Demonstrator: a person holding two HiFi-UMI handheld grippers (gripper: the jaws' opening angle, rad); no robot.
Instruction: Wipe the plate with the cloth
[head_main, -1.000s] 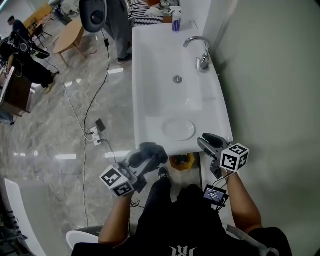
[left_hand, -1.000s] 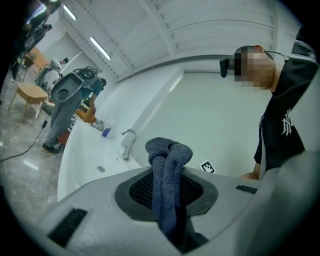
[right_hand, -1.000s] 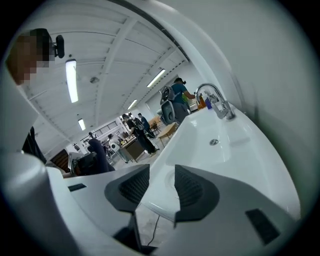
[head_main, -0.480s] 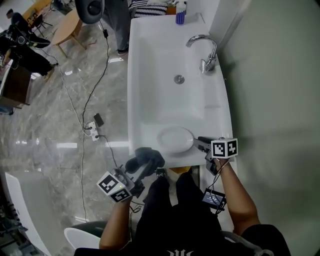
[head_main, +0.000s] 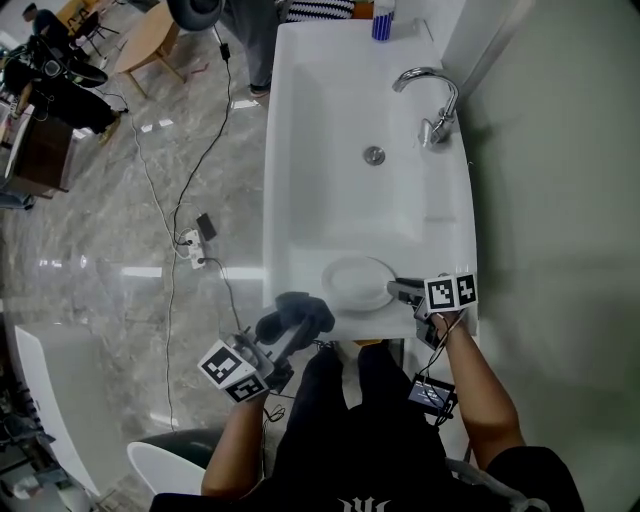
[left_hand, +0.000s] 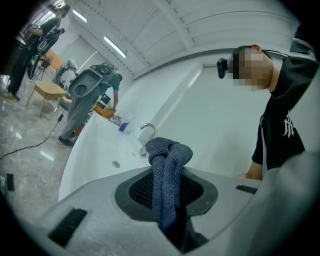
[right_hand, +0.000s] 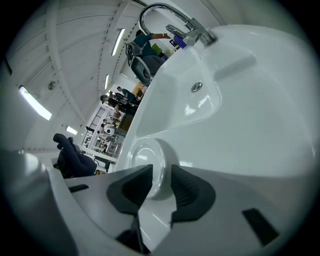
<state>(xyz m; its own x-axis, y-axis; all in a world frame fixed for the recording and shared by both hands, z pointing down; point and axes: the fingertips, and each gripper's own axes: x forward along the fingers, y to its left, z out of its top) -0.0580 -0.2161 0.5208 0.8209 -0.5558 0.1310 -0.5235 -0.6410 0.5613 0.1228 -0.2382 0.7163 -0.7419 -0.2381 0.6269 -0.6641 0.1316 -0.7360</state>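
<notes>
The white plate (head_main: 356, 283) is set flat on the washbasin's (head_main: 300, 120) near rim, its right edge between the right gripper's (head_main: 400, 291) closing jaws, while the grey cloth (head_main: 296, 312), pinched by the left gripper (head_main: 288, 337), is held just beyond its near-left edge.

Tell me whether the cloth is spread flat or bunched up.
Bunched up: the cloth is a twisted, knotted wad pinched in the left gripper, not spread.

Black T-shirt (head_main: 400, 470), grey left tool (head_main: 285, 335), grey right tool (head_main: 400, 292)
</notes>
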